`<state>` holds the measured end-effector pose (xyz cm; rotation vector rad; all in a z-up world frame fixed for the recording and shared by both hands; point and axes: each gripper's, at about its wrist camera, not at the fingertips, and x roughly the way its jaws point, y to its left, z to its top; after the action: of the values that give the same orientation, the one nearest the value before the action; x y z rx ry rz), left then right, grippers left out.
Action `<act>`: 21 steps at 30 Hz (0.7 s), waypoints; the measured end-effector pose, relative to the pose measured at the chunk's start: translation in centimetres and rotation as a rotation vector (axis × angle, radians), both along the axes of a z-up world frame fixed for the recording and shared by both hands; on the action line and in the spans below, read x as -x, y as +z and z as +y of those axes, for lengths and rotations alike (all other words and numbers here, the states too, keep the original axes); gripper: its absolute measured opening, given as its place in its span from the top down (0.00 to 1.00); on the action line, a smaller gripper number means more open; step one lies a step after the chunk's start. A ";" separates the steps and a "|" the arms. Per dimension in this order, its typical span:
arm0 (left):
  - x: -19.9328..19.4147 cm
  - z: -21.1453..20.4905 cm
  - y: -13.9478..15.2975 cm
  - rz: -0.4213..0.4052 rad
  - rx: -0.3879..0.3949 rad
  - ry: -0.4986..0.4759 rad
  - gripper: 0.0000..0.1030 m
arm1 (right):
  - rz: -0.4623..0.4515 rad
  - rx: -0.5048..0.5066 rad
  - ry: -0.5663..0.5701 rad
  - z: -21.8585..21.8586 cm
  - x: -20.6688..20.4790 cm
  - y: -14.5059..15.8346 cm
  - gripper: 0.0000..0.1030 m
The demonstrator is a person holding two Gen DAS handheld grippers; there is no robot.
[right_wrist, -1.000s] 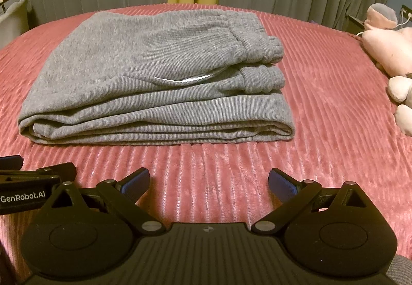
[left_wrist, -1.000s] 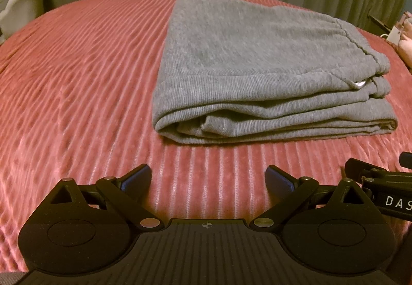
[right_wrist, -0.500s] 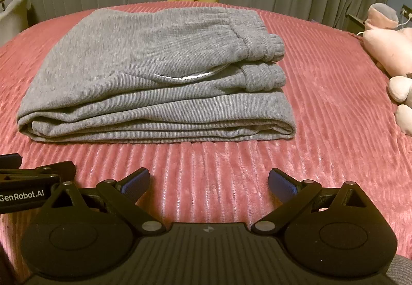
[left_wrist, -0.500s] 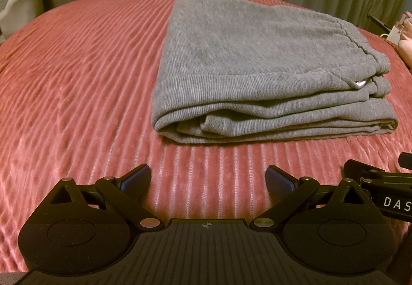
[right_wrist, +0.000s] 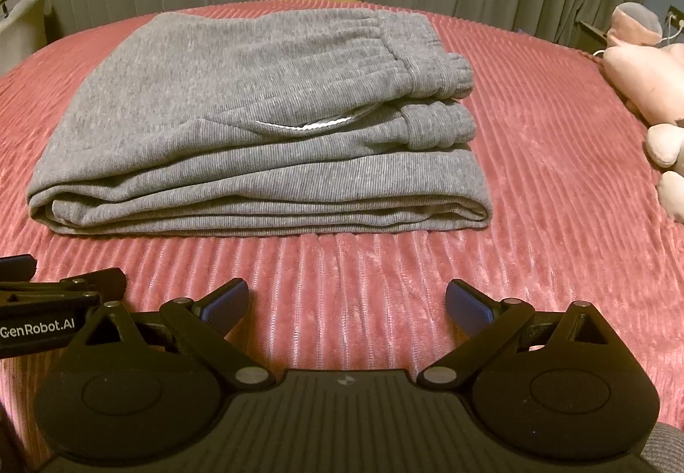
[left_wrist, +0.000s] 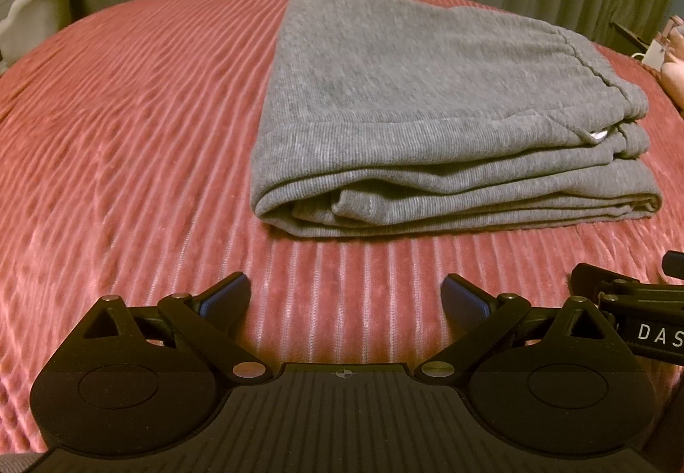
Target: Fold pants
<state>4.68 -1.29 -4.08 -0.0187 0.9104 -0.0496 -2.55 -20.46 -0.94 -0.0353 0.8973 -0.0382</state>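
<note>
Both grippers (left_wrist: pixel 346 298) (right_wrist: pixel 347 302) spread, empty — pants (right_wrist: pixel 256 122) folded.

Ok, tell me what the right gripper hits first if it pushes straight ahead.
Probably the folded gray sweatpants: the open right gripper points at their near folded edge, with only bare pink bedspread between. Depth is uncertain.

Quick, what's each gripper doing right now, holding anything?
Left gripper: open, holding nothing, short of the folded pants.
Right gripper: open, holding nothing.
</note>
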 end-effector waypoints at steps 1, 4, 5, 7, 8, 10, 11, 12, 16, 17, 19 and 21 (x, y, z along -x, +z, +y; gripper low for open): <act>0.0 0.0 0.0 0.000 0.000 0.000 0.02 | 0.001 0.000 -0.001 0.0 0.0 0.0 0.04; 0.0 0.0 0.0 0.001 0.002 0.000 0.02 | 0.002 -0.001 0.001 -0.1 -0.1 0.0 0.04; 0.0 0.0 0.0 0.000 0.002 0.000 0.02 | 0.002 0.000 0.001 -0.1 -0.1 0.0 0.04; 0.0 0.0 0.0 0.001 0.002 -0.001 0.02 | 0.002 0.000 0.000 -0.1 0.0 0.0 0.04; 0.0 0.0 0.0 0.000 0.001 -0.001 0.02 | 0.002 -0.001 0.000 -0.1 0.0 0.0 0.04; 0.0 0.0 0.0 0.001 0.002 0.000 0.02 | 0.001 0.000 0.000 -0.1 0.0 0.0 0.04; 0.0 0.0 0.0 0.000 0.002 -0.001 0.02 | 0.000 0.000 0.000 -0.1 -0.1 0.0 0.04; 0.0 0.0 0.0 0.001 0.001 -0.001 0.02 | 0.002 -0.002 0.001 -0.1 -0.1 0.0 0.04; 0.0 0.0 0.0 0.001 0.002 0.000 0.02 | 0.005 -0.002 0.002 -0.2 -0.1 -0.1 0.04; 0.0 0.0 0.0 0.001 0.001 0.000 0.02 | 0.005 -0.002 0.002 -0.2 -0.1 -0.1 0.04; 0.0 0.0 0.0 0.001 0.002 0.000 0.02 | 0.006 0.000 0.002 -0.2 -0.1 -0.1 0.04; 0.0 -0.1 0.0 0.001 0.002 0.000 0.02 | 0.006 -0.002 0.003 -0.2 -0.2 -0.1 0.04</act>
<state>4.64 -1.35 -4.12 -0.0209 0.9112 -0.0503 -2.39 -20.71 -1.08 -0.0353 0.9035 -0.0347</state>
